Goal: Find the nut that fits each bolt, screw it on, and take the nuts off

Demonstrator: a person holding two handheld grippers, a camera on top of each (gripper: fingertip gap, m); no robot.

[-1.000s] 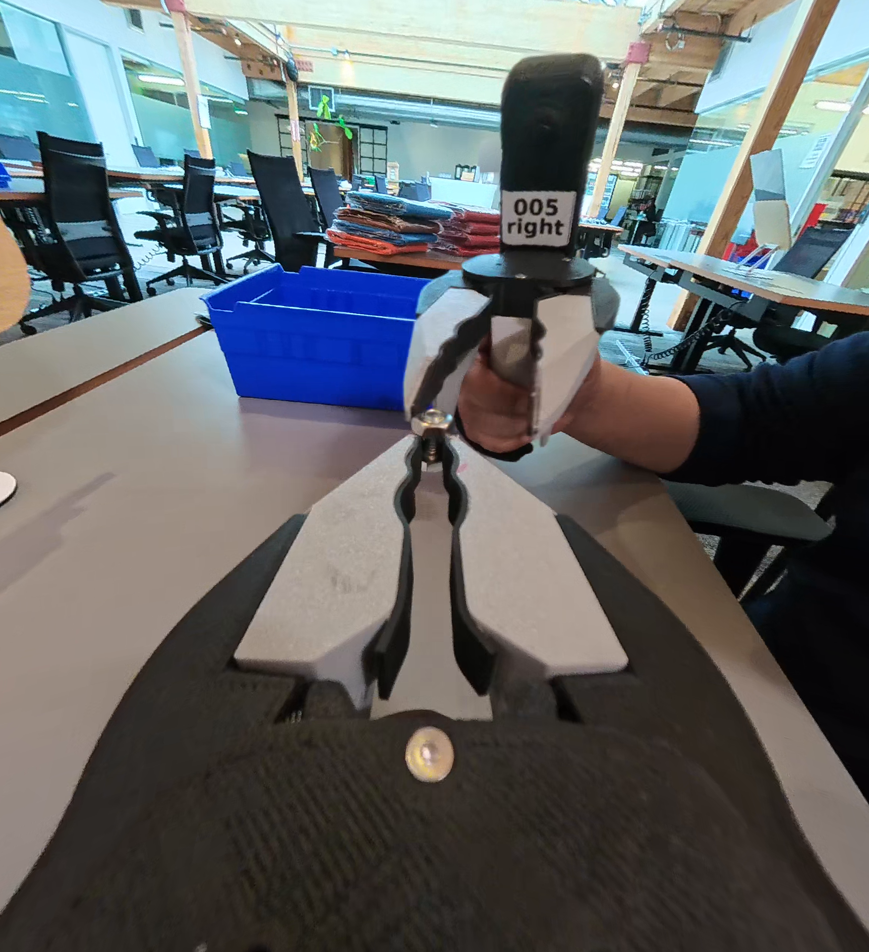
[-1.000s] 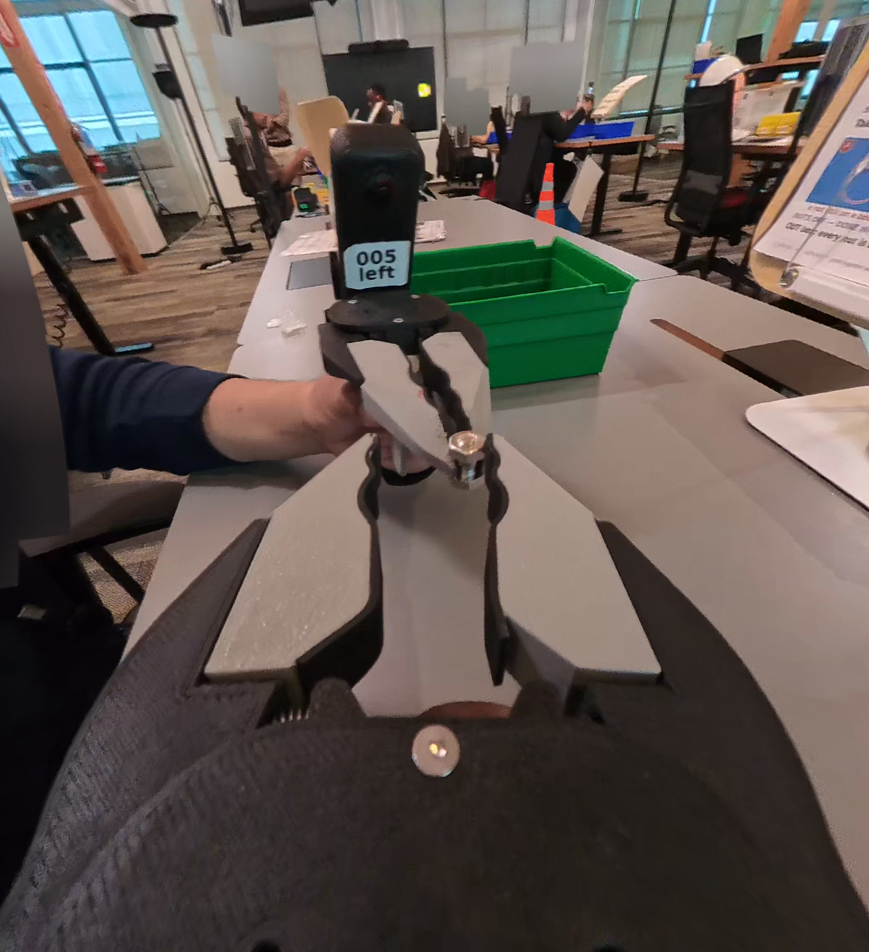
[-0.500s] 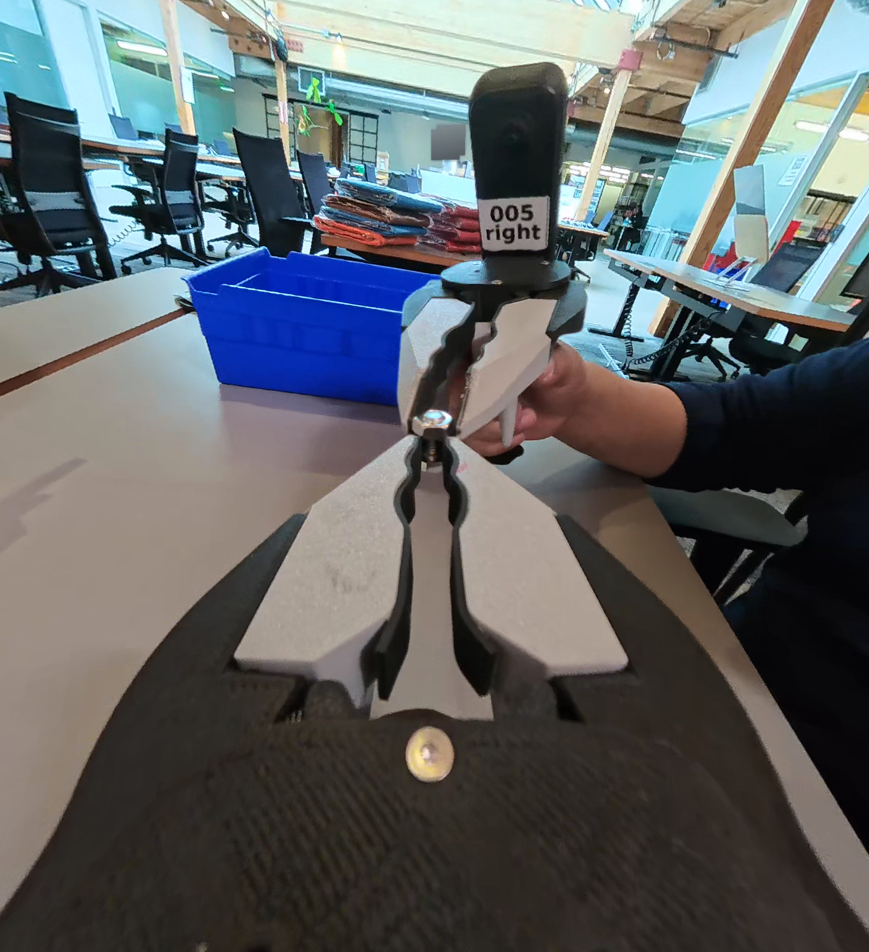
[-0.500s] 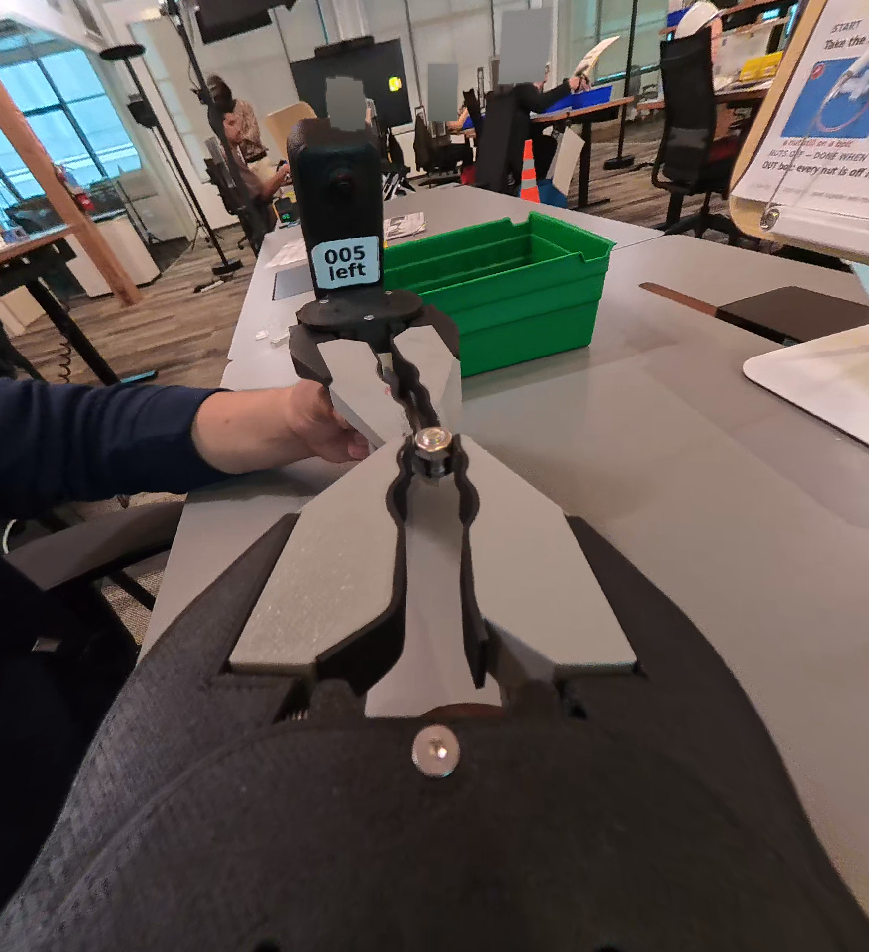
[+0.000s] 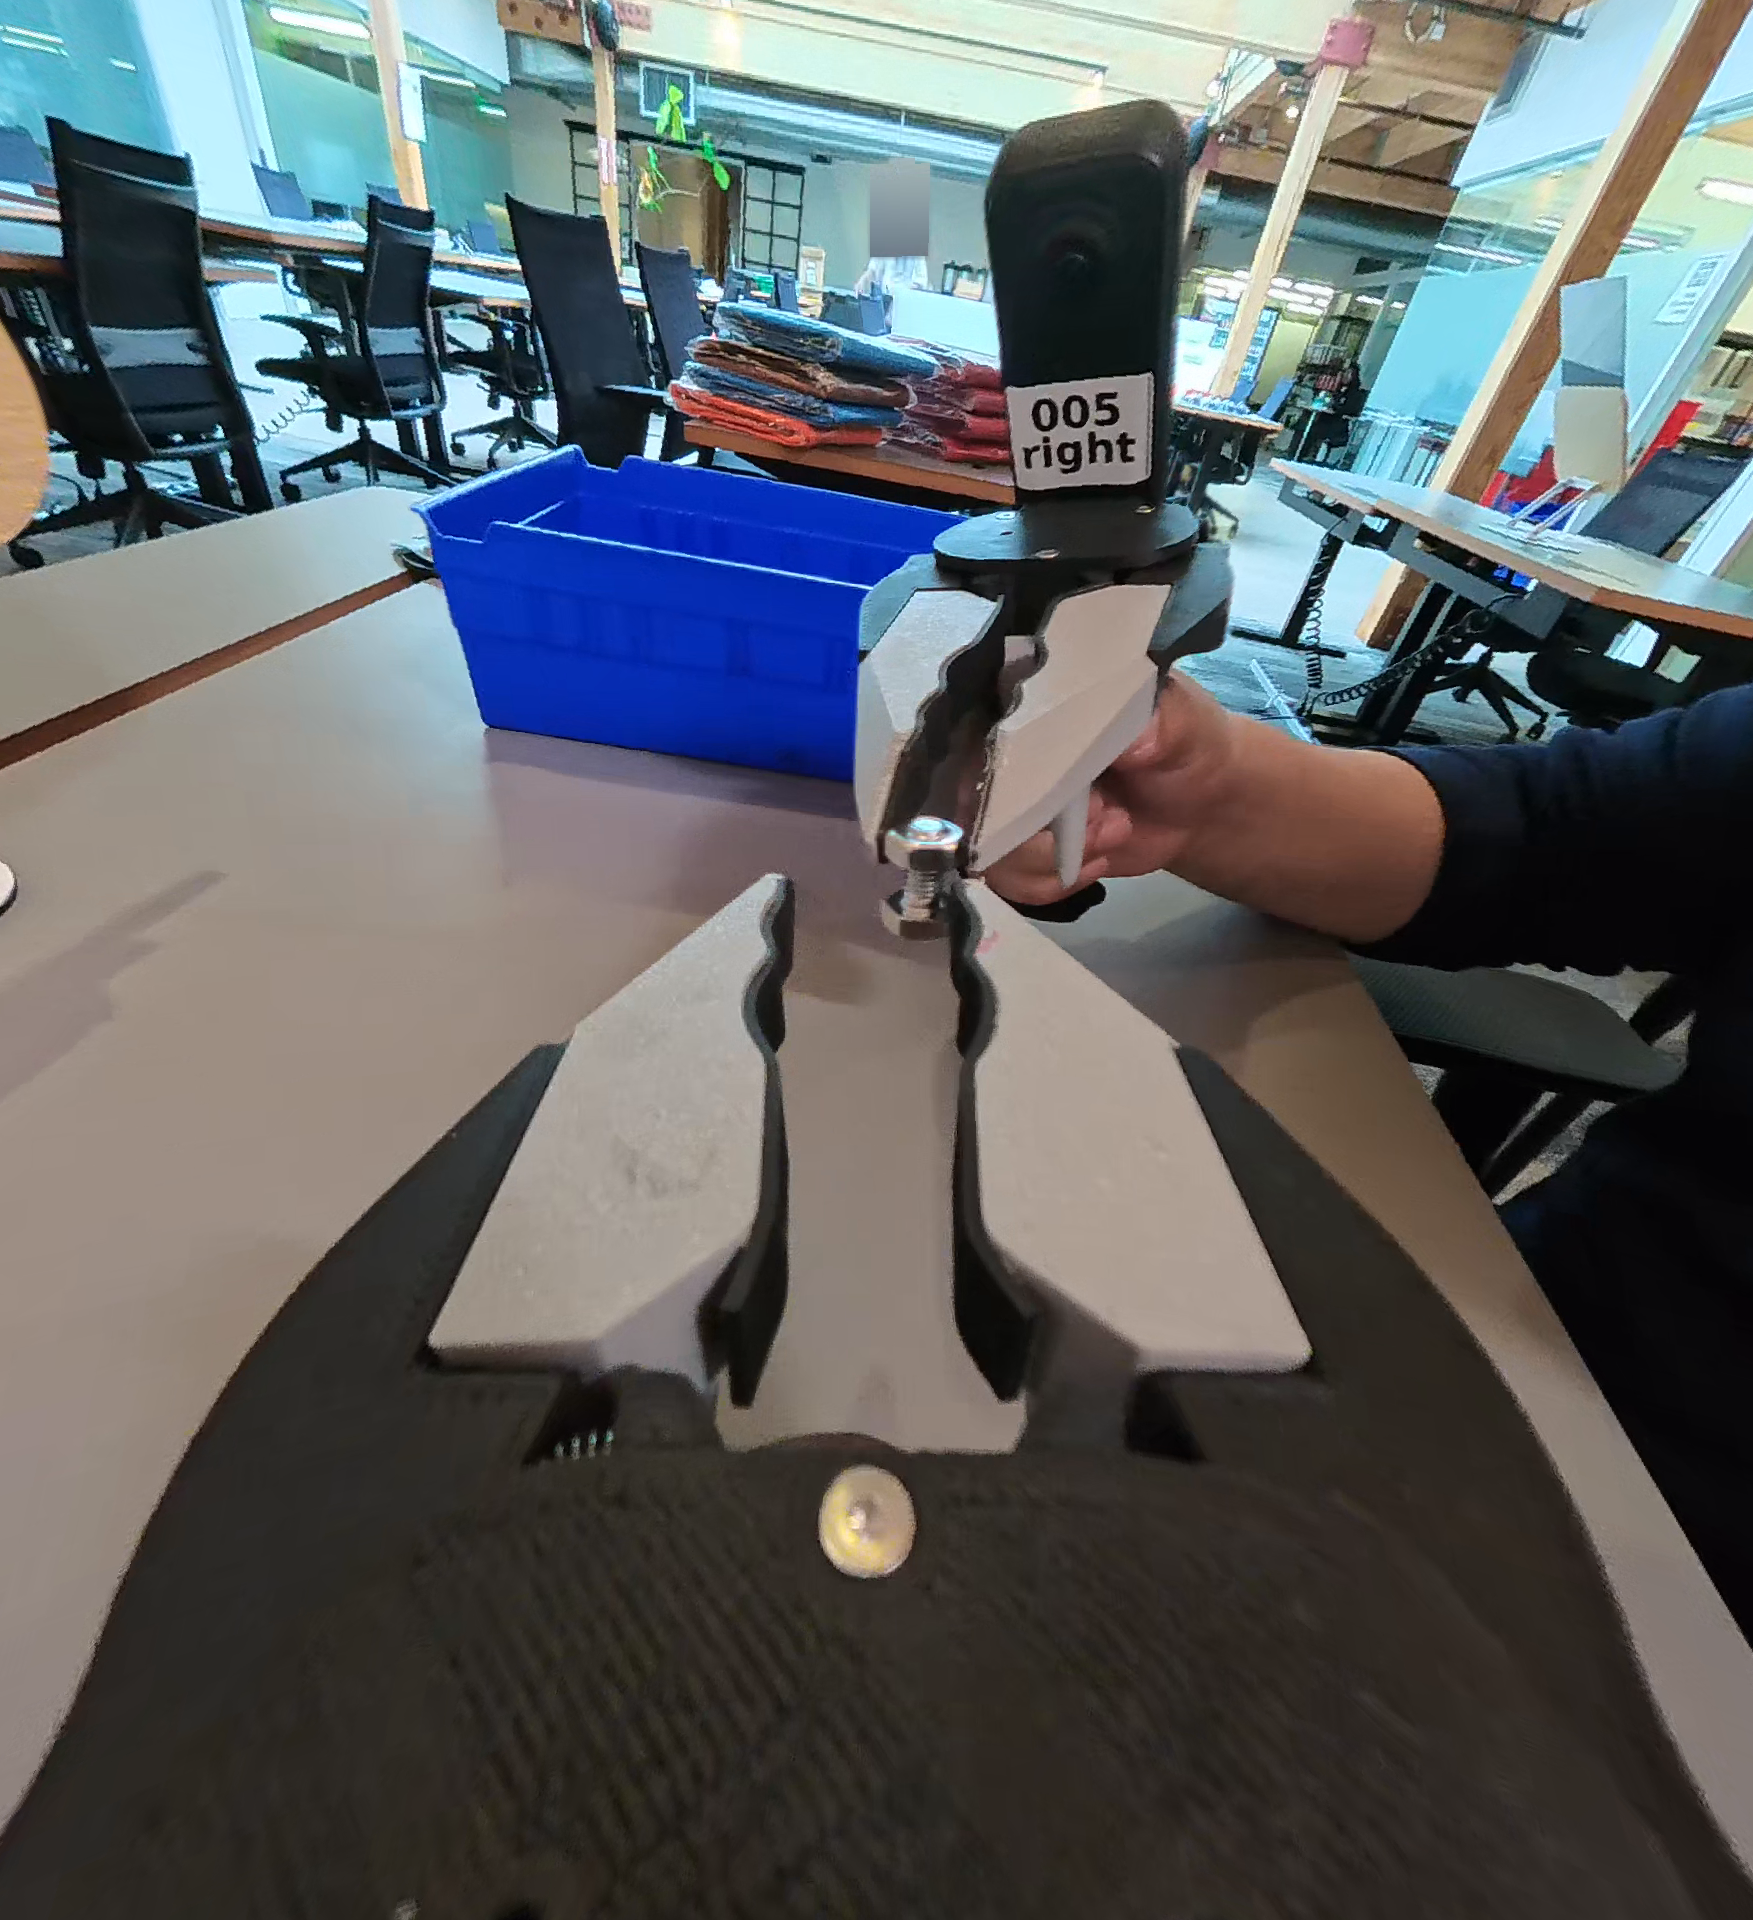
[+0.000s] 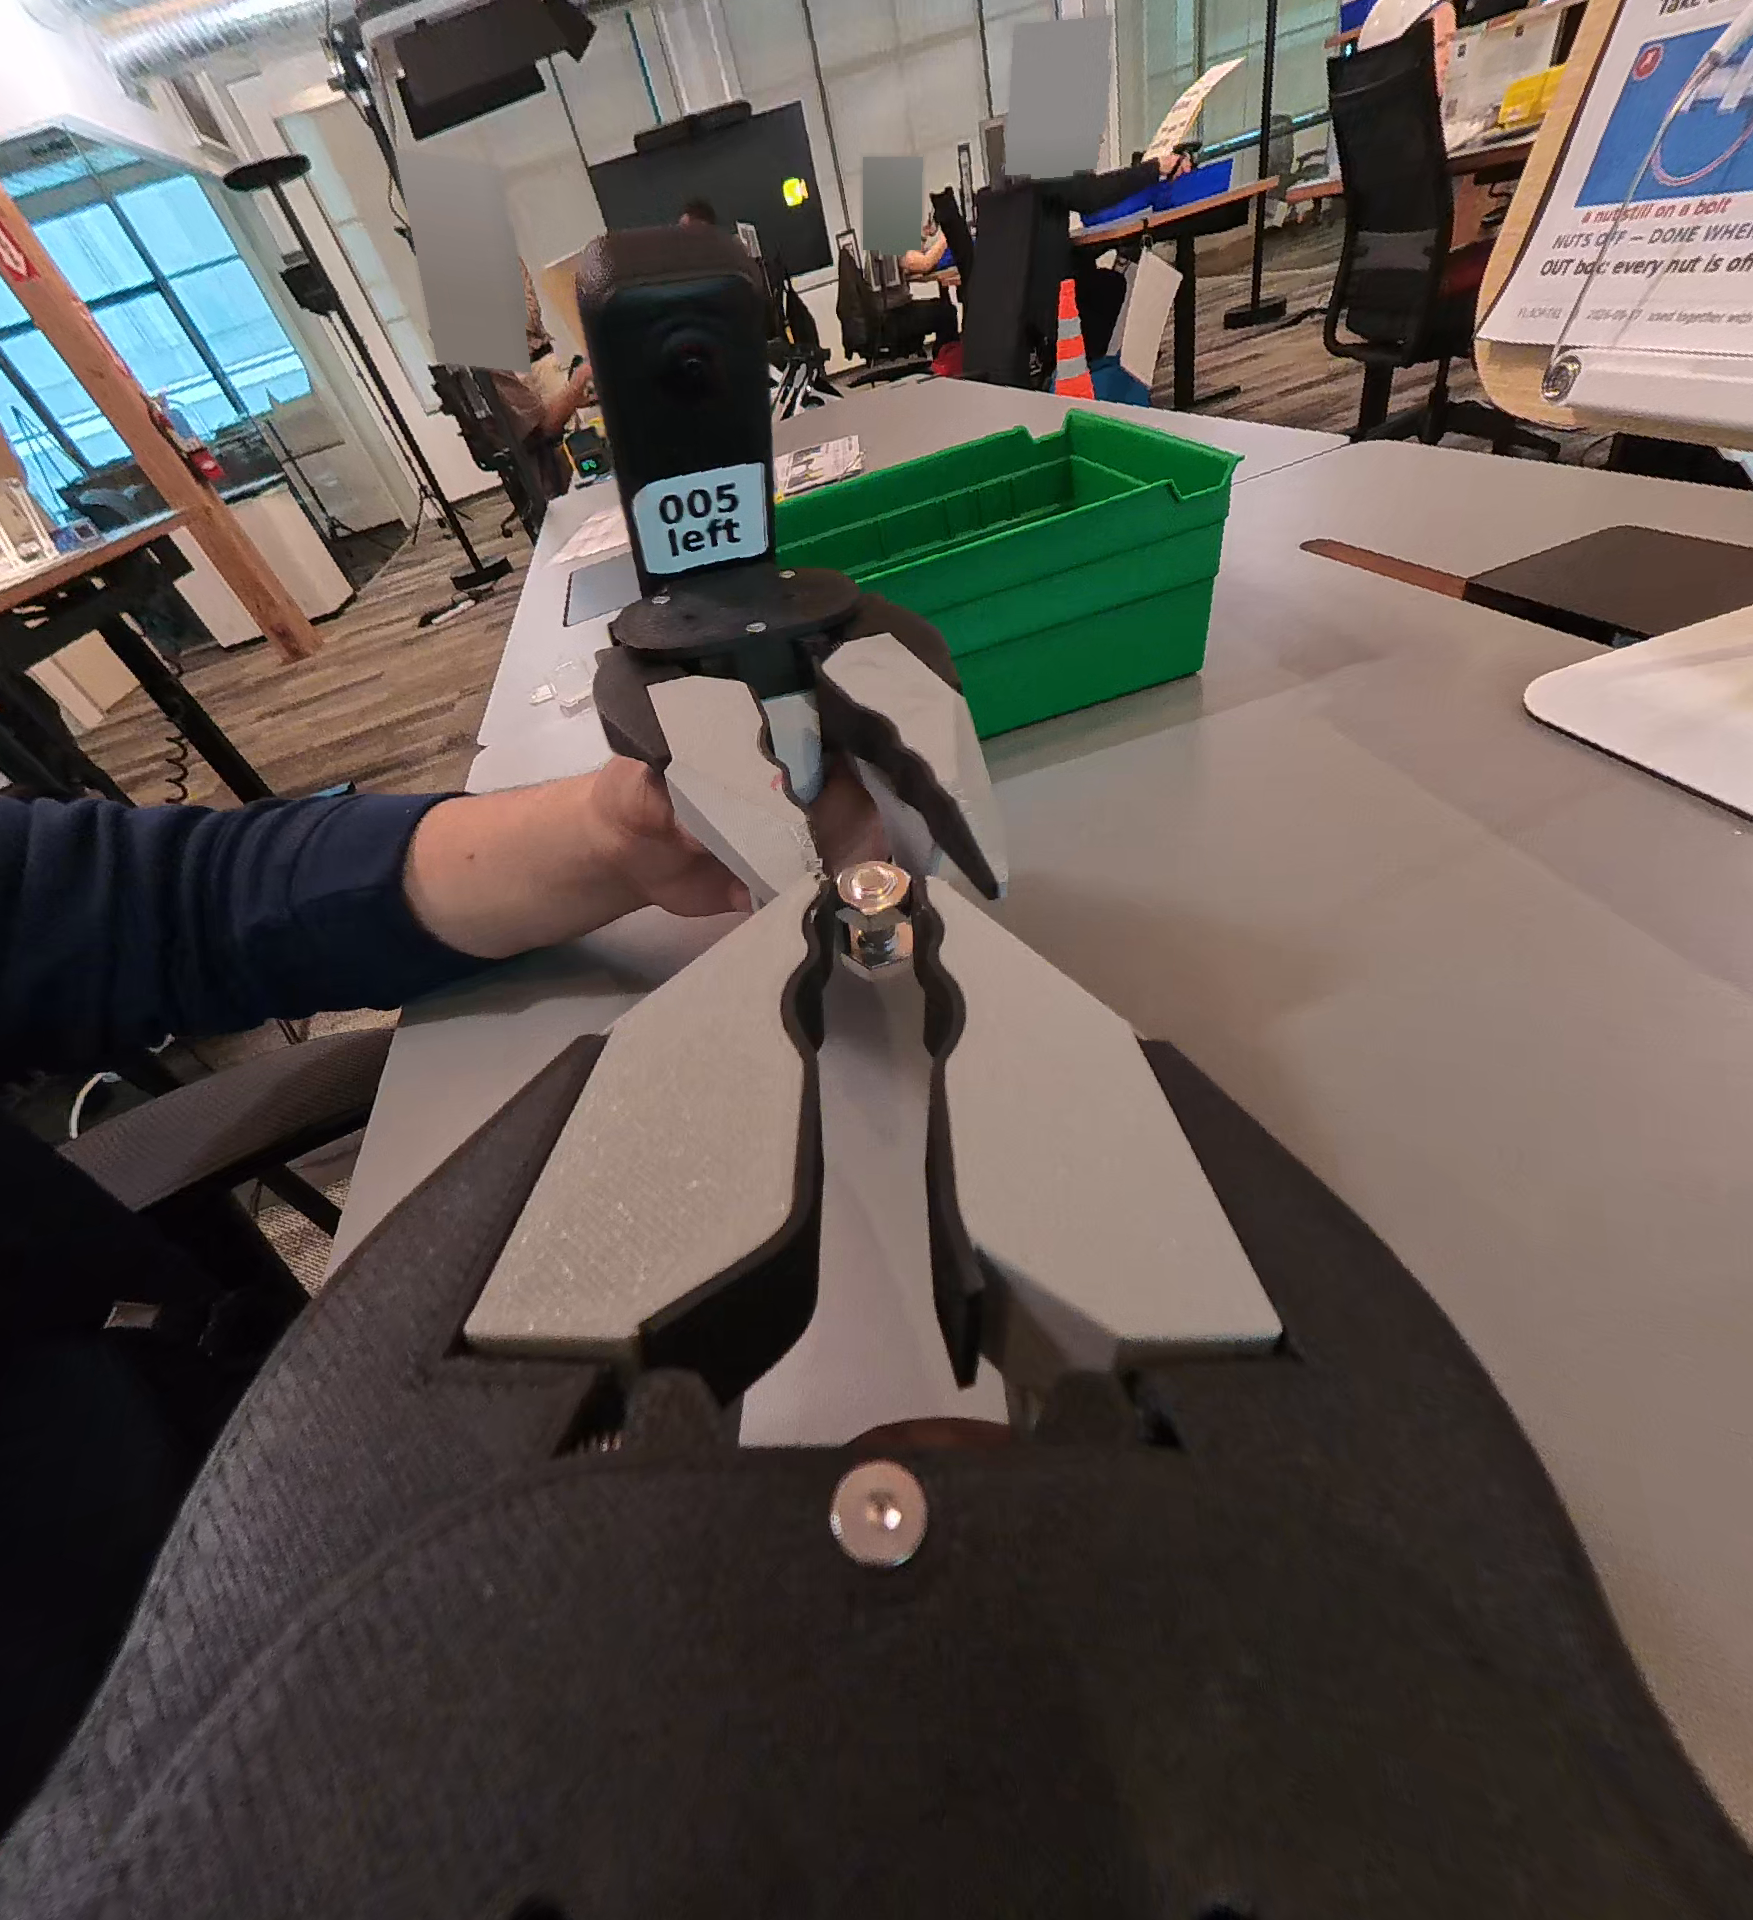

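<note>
A small steel bolt with a nut on it (image 6: pixel 872 930) is upright above the grey table (image 6: pixel 1371 987). My right gripper (image 6: pixel 872 914) is shut on it, with the fingers pressed on both sides. In the left wrist view the right gripper (image 5: pixel 922 847) reaches down from the right and holds the upper hex of the bolt (image 5: pixel 916 878). My left gripper (image 5: pixel 867 914) is open and empty. Its right fingertip (image 5: pixel 960 935) is just beside the bolt's lower end. In the right wrist view the left gripper (image 6: pixel 893 883) is open just behind the bolt.
A blue bin (image 5: pixel 664 623) stands behind the grippers in the left wrist view. A green bin (image 6: pixel 1017 582) stands behind them in the right wrist view. A white stand base (image 6: pixel 1703 717) with a printed sheet (image 6: pixel 1682 208) is at the right. The person's arms reach in from the table's near edge. Only a small space, under 4 cm, lies between the two pairs of fingers.
My right gripper closed on the bolt and nut. My left gripper then opened and let go of it. The bolt now hangs from the right gripper alone.
</note>
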